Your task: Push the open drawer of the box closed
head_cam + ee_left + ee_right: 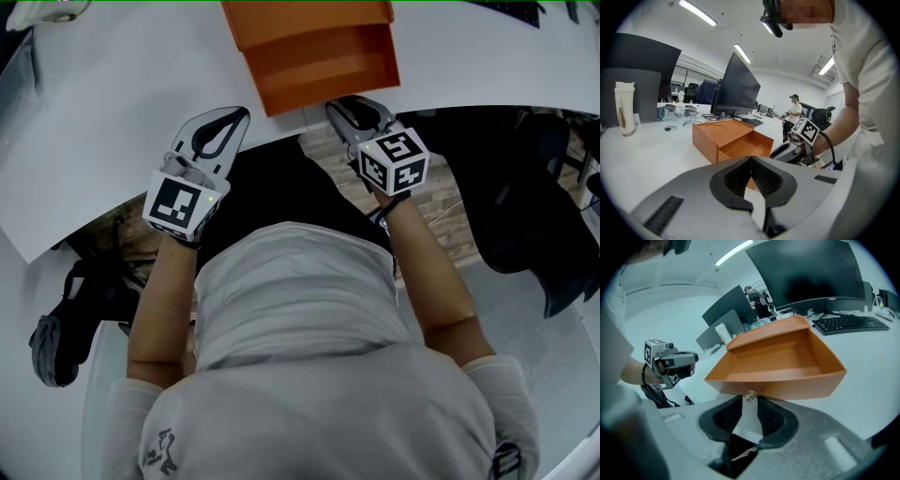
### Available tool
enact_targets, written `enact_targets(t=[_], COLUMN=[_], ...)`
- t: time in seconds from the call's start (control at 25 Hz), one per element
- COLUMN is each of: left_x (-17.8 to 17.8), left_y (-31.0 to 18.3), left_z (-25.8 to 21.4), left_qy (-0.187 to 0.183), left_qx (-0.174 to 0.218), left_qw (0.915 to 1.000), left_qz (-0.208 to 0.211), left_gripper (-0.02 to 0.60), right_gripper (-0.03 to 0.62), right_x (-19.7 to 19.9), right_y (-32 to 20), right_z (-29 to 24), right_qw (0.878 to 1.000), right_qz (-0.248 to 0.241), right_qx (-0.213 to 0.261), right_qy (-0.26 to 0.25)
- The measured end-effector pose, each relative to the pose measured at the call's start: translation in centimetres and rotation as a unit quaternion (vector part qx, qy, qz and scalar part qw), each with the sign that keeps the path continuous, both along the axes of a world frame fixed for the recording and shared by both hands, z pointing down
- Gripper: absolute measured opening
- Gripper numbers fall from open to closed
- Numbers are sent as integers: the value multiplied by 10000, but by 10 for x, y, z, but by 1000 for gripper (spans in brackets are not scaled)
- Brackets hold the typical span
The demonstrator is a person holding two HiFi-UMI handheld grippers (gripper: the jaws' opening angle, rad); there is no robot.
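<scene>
Orange box [307, 21] sits flat on the white counter [103, 122] near its edge; its empty drawer [328, 73] stands pulled well out, clear knob [750, 396] in front

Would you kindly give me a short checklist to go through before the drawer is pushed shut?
1. Drawer stands pulled out of the box: ok.
2. Drawer is bare inside, with nothing sticking over its rim: ok.
3. Right gripper is lined up on the drawer front: ok. Its jaws are apart, with the small clear knob at their tips.
4. Contact between the right gripper and the drawer front: cannot tell.
5. Left gripper is out of the drawer's way: ok. Its jaws are together and empty, over the table beside the box.
</scene>
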State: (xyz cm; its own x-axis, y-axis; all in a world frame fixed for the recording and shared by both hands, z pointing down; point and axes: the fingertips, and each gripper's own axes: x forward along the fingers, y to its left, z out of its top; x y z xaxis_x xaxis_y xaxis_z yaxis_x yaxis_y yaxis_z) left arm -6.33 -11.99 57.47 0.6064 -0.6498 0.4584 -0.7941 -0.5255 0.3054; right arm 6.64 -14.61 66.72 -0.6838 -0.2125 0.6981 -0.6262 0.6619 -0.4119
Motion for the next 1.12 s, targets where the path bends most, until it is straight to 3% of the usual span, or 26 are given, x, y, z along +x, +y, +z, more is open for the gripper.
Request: enact_targets(t=[0.24,1.12], left_x=[-3,-29], left_y=[-1,-35], left_z=[4,-4], left_qy=[45,54], left_qx=[-25,-42], left_qw=[10000,9999], left_qz=[36,104], left_gripper=[0,0], right_gripper=[73,69], right_x=[-3,-23], right_y=[-2,-32], right_z=[3,-5], right_qw=[10000,9999], right_qz=[-2,-21], right_qx=[-11,14], right_qy=[72,142])
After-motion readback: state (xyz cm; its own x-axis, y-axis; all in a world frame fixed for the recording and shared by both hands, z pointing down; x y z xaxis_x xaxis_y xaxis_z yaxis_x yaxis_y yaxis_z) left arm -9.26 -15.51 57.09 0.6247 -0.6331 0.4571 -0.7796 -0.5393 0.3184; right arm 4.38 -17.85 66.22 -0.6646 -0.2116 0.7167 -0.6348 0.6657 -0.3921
